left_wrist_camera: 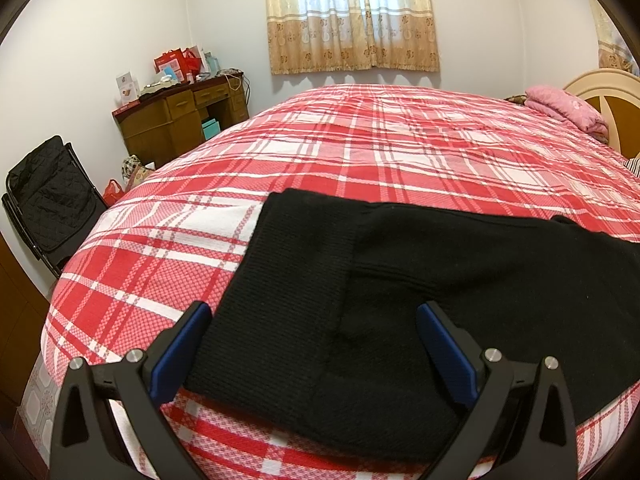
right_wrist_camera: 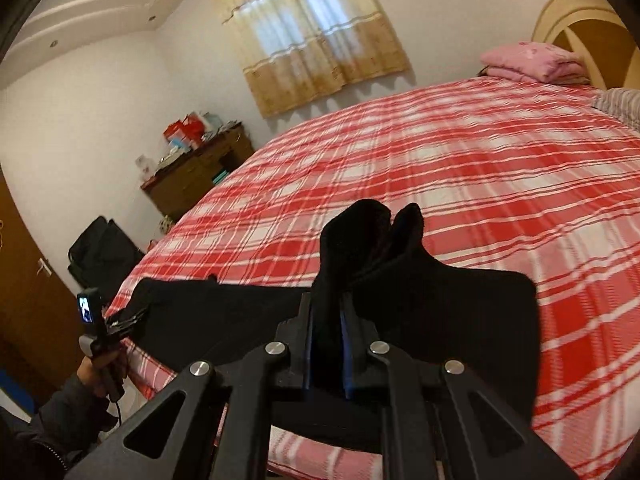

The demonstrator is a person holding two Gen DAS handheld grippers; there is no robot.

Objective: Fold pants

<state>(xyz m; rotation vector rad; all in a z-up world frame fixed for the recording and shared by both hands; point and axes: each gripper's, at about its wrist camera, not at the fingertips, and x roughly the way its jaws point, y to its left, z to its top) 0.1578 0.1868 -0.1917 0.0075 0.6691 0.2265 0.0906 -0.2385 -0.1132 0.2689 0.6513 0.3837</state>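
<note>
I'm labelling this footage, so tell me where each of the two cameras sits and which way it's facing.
Left wrist: on the left tongs, angled down across the plaid bed toward the curtained window; open fingers straddle the black pants at the near edge.
Right wrist: on the right tongs, facing the same way; they pinch a raised bunch of pants. The person's hand and sleeve with the other tongs show lower left.
Shared: bed, pants, window, wooden desk, pink bedding.
</note>
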